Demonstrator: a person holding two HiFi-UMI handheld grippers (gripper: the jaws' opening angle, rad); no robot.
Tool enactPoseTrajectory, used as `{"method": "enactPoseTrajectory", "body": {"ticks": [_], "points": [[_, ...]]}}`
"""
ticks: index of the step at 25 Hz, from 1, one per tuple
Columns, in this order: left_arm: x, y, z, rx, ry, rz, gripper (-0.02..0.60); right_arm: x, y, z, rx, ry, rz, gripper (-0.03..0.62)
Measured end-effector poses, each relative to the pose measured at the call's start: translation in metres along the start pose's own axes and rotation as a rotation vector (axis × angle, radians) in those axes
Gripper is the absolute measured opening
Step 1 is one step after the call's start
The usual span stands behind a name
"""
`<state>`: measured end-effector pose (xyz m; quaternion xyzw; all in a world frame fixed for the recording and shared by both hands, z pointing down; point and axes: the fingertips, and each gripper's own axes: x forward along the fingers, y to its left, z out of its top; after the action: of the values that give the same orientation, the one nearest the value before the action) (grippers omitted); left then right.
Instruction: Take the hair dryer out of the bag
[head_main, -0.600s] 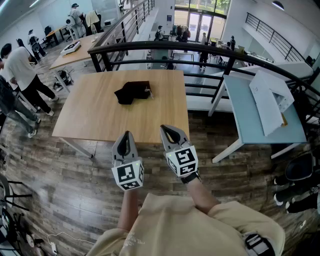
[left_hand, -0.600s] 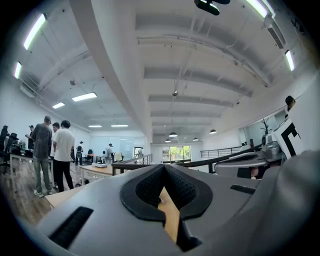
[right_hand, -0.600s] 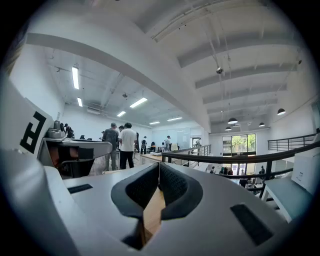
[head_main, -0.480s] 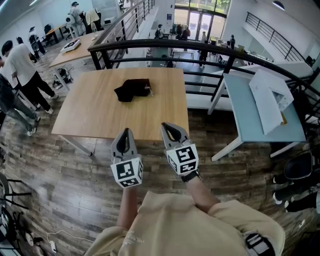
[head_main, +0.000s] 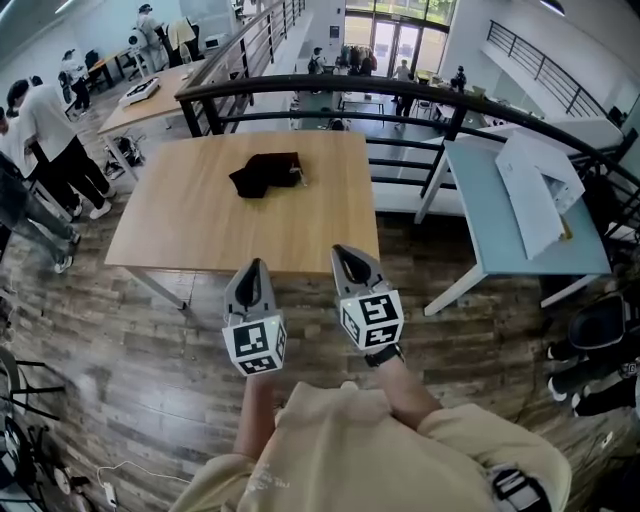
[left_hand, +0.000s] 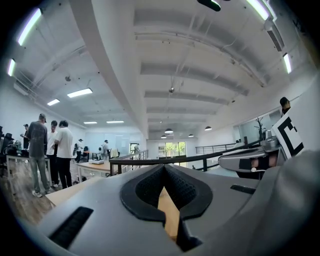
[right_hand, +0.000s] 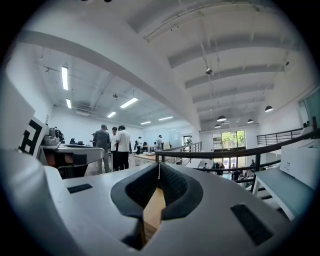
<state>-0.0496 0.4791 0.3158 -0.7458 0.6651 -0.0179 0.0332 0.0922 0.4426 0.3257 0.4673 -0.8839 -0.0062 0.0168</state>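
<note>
The dark bag (head_main: 264, 176) (hair dryer presumably inside, unseen) is lying crosswise on the bench's (head_main: 300, 228) far half, well ahead of the left gripper (head_main: 250, 268) and right gripper (head_main: 347, 255), both keeping jaws together and empty, the left sitting slightly nearer.

My head camera is looking steeply down over the near edge of the table (head_main: 250, 230); the left gripper (head_main: 252, 266) and right gripper (head_main: 346, 254) cameras are facing level, sharing the railing (head_main: 330, 90).

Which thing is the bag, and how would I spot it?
Look at the square wooden table in the middle of the head view, in front of the curved black railing. On its far half lies the bag, a crumpled black bundle, the only thing on that tabletop.
</note>
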Motion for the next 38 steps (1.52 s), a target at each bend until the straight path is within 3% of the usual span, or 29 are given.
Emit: {"method": "enactPoseTrajectory", "body": {"ticks": [12,21,28,38], "points": [[-0.037,0.027,-0.016,-0.052,0.002,-0.019,0.012,-0.003,0.061,-0.011,-0.013,0.018,0.04,0.014],[-0.026,0.03,-0.03,-0.088,0.028,-0.069,0.012,0.016,0.078,-0.024,-0.019,0.061,0.067,0.014],[0.028,0.045,-0.04,-0.071,0.053,-0.071,0.012,0.077,0.052,-0.029,0.015,0.061,0.078,0.014],[0.152,0.063,-0.025,-0.028,0.064,-0.049,0.012,0.194,-0.016,-0.011,0.061,0.033,0.112,0.014]]}}
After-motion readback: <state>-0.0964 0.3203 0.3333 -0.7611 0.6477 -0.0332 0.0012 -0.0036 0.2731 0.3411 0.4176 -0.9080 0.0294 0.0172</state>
